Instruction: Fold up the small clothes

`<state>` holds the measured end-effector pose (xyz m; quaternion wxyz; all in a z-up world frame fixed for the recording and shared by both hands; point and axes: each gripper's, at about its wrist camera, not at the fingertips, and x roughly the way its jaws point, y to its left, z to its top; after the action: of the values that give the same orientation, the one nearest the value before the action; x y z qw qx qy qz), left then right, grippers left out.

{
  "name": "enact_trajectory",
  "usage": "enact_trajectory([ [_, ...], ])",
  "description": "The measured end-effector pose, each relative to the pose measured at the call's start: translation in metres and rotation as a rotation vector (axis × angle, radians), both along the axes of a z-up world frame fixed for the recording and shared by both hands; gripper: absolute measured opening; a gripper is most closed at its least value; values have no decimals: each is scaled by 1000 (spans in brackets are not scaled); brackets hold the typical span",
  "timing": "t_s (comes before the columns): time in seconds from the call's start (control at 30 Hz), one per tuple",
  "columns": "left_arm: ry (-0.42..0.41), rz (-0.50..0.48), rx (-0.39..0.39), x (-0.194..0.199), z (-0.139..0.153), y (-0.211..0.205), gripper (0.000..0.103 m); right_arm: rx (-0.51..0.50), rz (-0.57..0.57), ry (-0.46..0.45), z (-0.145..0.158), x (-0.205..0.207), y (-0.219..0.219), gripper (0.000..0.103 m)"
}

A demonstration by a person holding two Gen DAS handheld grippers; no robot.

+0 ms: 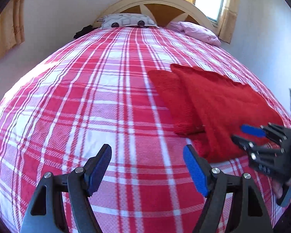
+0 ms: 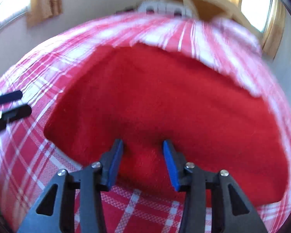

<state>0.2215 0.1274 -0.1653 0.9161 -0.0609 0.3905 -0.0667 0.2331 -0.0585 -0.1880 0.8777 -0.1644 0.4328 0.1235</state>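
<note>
Right wrist view: folded partway, the red garment (image 2: 164, 101) lies on the bed (image 2: 25, 151), needing more folds, the right claw (image 2: 143, 145) apart over its near edge, the left claw (image 1: 147, 151) apart beside it.

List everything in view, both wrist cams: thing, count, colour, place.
red cloth: 1, red, right part of the bed, partly folded over itself
bedspread: 1, red-and-white plaid, covers the bed
pillows: 2, patterned white and pink, at the headboard
dark item: 1, black, beside the white pillow; unclear what
headboard: 1, cream and wood, arched
curtains: yellow, at the windows
left gripper: open, above bare bedspread
right gripper: jaws apart over the red cloth's near edge; blurred
</note>
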Motion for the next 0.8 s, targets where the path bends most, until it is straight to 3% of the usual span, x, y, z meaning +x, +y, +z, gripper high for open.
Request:
enact_trajectory([
  [0.17,5,22,-3,9,0,16,77,42,-7,12,11,-10,-10,46],
  [0.3,6,34,-59,20,4,28,77,40,7,-47,22,-24,-4,47],
  [0.4,12,66,-97,29,2,38,77,55,65,-68,27,-37,14,70],
  [0.47,36,98,-119,34,-1,45,77,72,131,-96,30,-50,32,75],
  [0.67,56,107,-184,36,-11,53,77,-94,206,-123,8,-58,77,72],
  [0.8,57,73,-206,41,-9,55,77,-176,188,-143,-5,-48,89,68],
])
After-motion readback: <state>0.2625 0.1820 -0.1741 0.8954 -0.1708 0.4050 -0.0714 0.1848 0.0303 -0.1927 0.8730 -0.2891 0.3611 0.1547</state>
